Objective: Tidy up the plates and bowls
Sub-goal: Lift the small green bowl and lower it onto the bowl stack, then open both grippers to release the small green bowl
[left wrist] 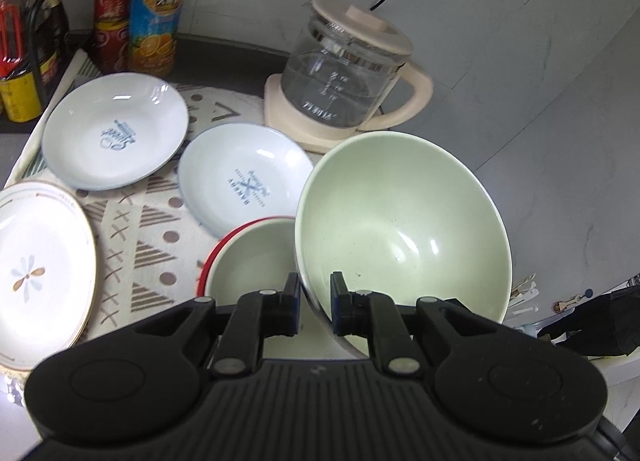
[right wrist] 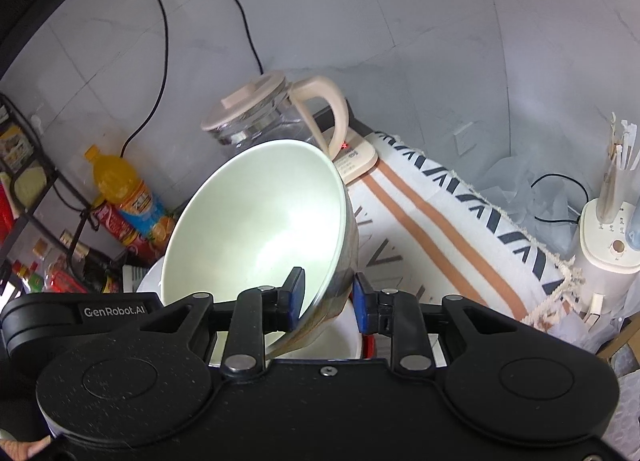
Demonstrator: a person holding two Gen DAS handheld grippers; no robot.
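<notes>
The left gripper (left wrist: 315,303) and the right gripper (right wrist: 329,299) each pinch the rim of the large pale green bowl (left wrist: 404,221) between narrow jaws, holding it tilted above the red-rimmed bowl (left wrist: 250,257). Beyond lie two white plates (left wrist: 244,177) on the patterned mat (left wrist: 160,237), then the glass kettle (left wrist: 344,73) by the wall.

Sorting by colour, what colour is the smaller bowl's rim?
Red rim, pale green inside; left wrist view.
</notes>
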